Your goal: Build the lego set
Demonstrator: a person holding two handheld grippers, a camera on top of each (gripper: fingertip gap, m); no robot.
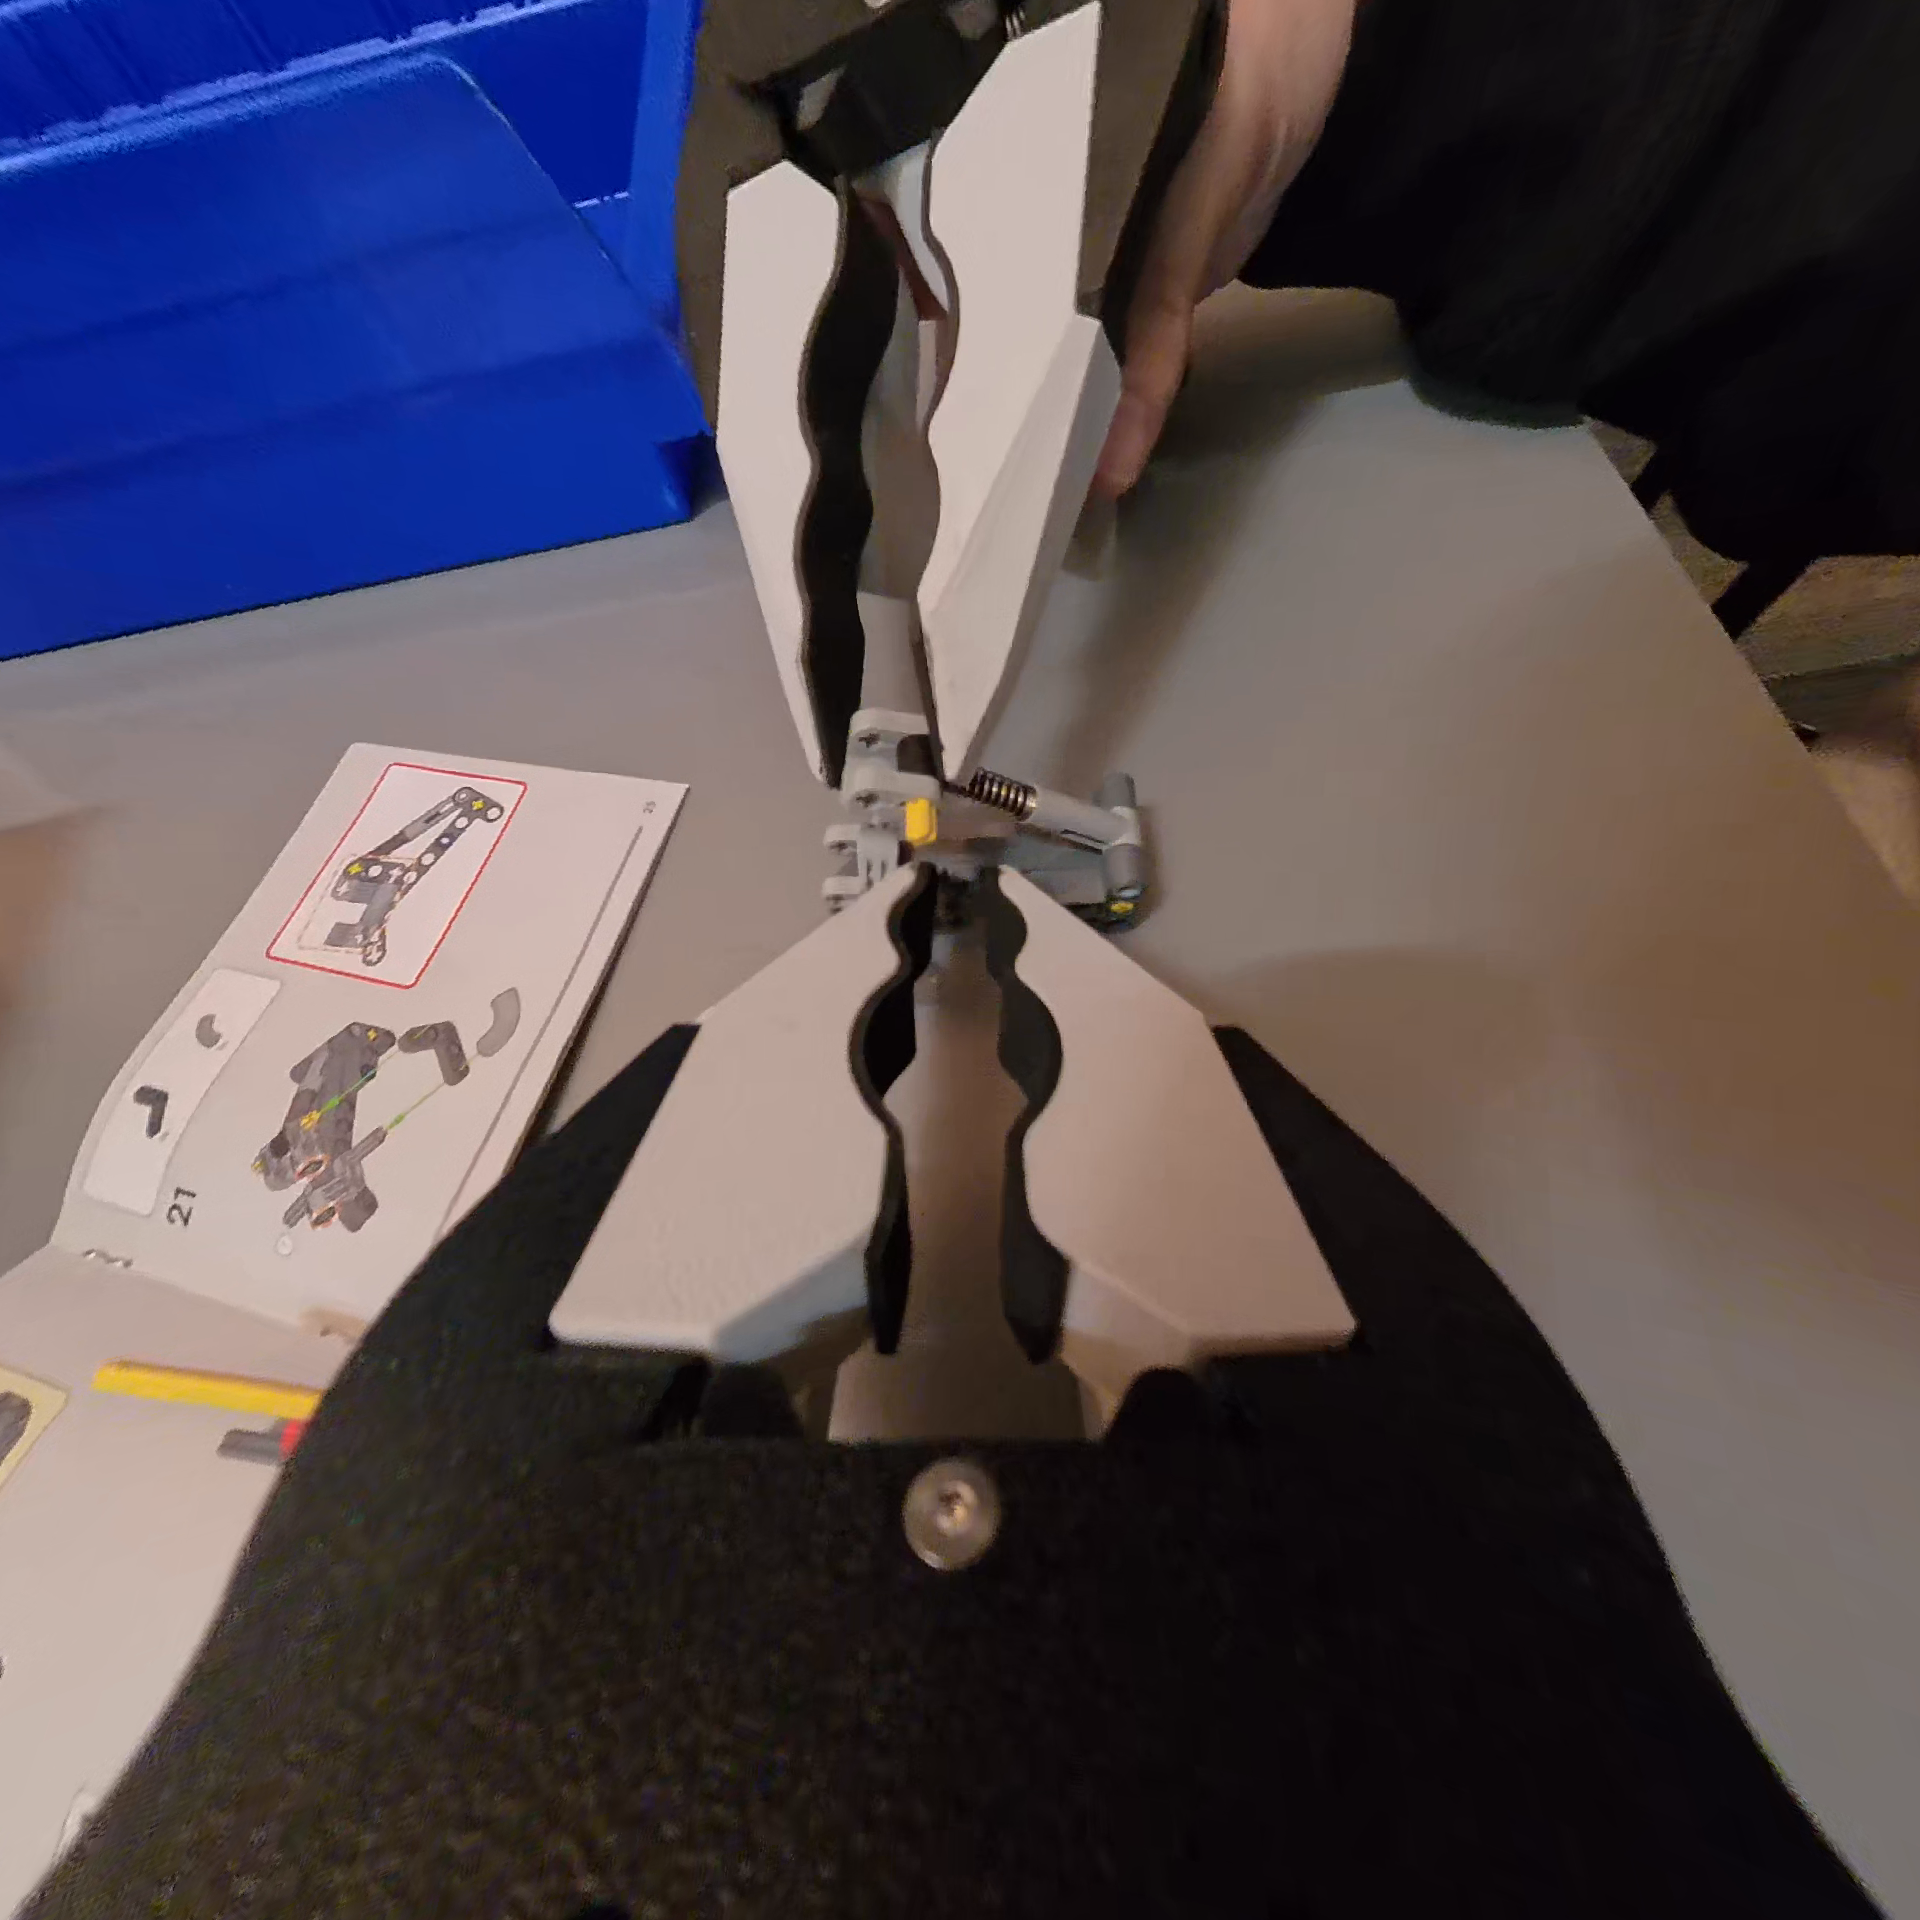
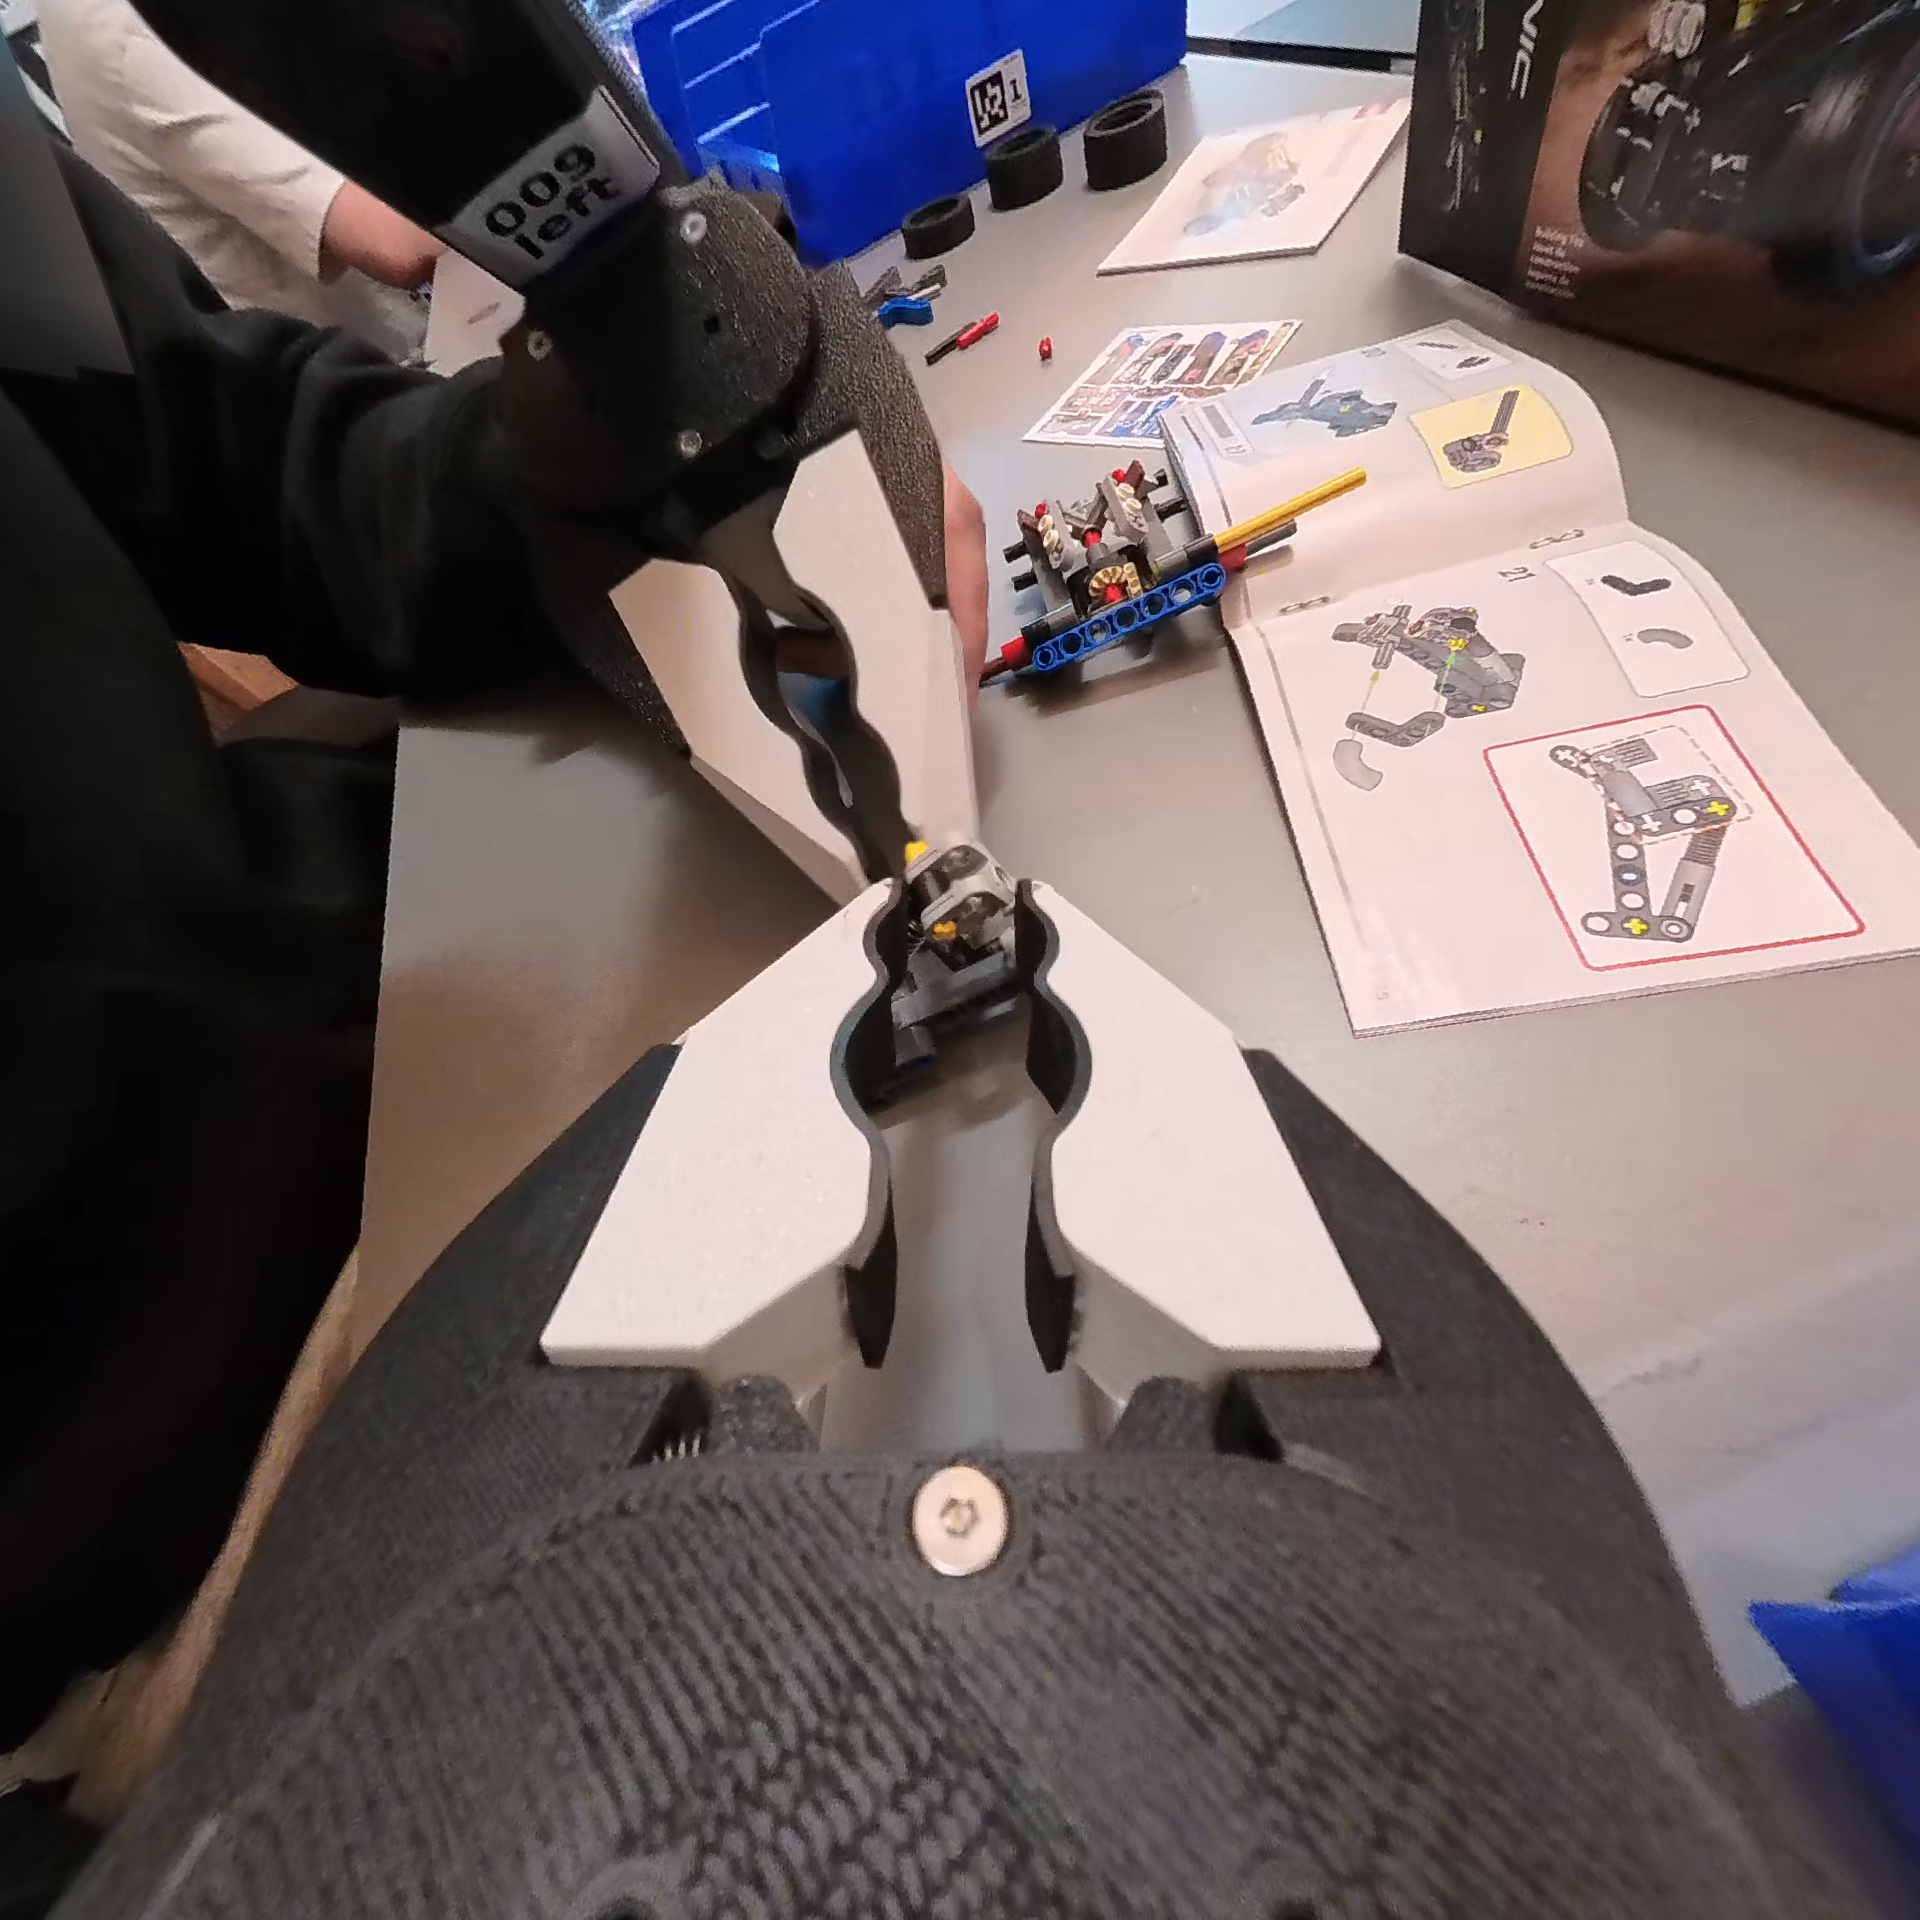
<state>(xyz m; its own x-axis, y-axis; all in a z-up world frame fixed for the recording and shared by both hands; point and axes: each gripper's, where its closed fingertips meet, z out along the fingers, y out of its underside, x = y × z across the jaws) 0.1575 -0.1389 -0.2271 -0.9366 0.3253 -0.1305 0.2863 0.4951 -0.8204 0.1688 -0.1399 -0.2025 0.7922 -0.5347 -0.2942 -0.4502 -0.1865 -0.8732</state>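
A small grey lego assembly (image 1: 1081,821) with a metal spring and yellow pins is held just above the grey table (image 1: 1351,935) between both grippers. My left gripper (image 1: 954,896) comes from below in the left wrist view and is shut on its near end. My right gripper (image 1: 888,764) comes down from above and is shut on the grey beam at its left end. In the right wrist view the assembly (image 2: 961,873) sits between my right gripper's (image 2: 956,904) tips, and the left gripper (image 2: 902,850) meets it from the upper left.
An open instruction booklet (image 2: 1558,779) lies right of the grippers; it also shows in the left wrist view (image 1: 416,987). A second assembly with a blue beam (image 2: 1122,592) and yellow axle lies behind. Blue bins (image 1: 312,312), tyres (image 2: 1023,166), a sticker sheet (image 2: 1164,379) and the set box (image 2: 1662,156) stand farther back. Less than 4 cm separates the two grippers' tips.
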